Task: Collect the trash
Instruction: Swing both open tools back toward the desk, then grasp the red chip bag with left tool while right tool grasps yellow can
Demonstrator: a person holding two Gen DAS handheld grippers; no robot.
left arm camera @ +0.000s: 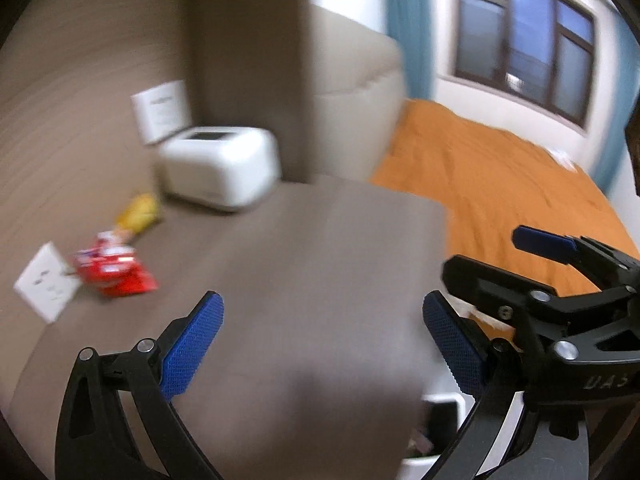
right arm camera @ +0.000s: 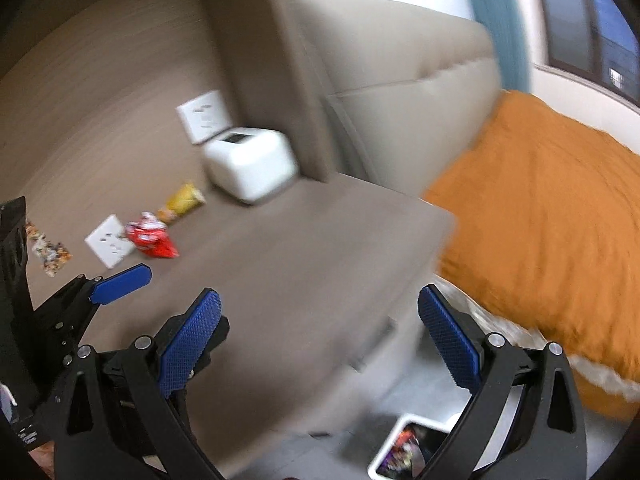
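Both the left gripper (left arm camera: 322, 344) and right gripper (right arm camera: 320, 338) hung with jaws released above the table (left arm camera: 304, 264); a red wrapper (left arm camera: 114, 270) lay near the white appliance (left arm camera: 220, 168).

both wrist views above the brown tabletop (left arm camera: 304, 280), facing wall and, blurrily, bed (right arm camera: 540, 208)

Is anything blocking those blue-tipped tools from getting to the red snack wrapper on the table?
Nothing visible does. The left tool and right tool are both open and empty above bare brown tabletop, which runs uninterrupted to the red wrapper. A yellow wrapper lies beyond it and a white card beside it, neither in the path.
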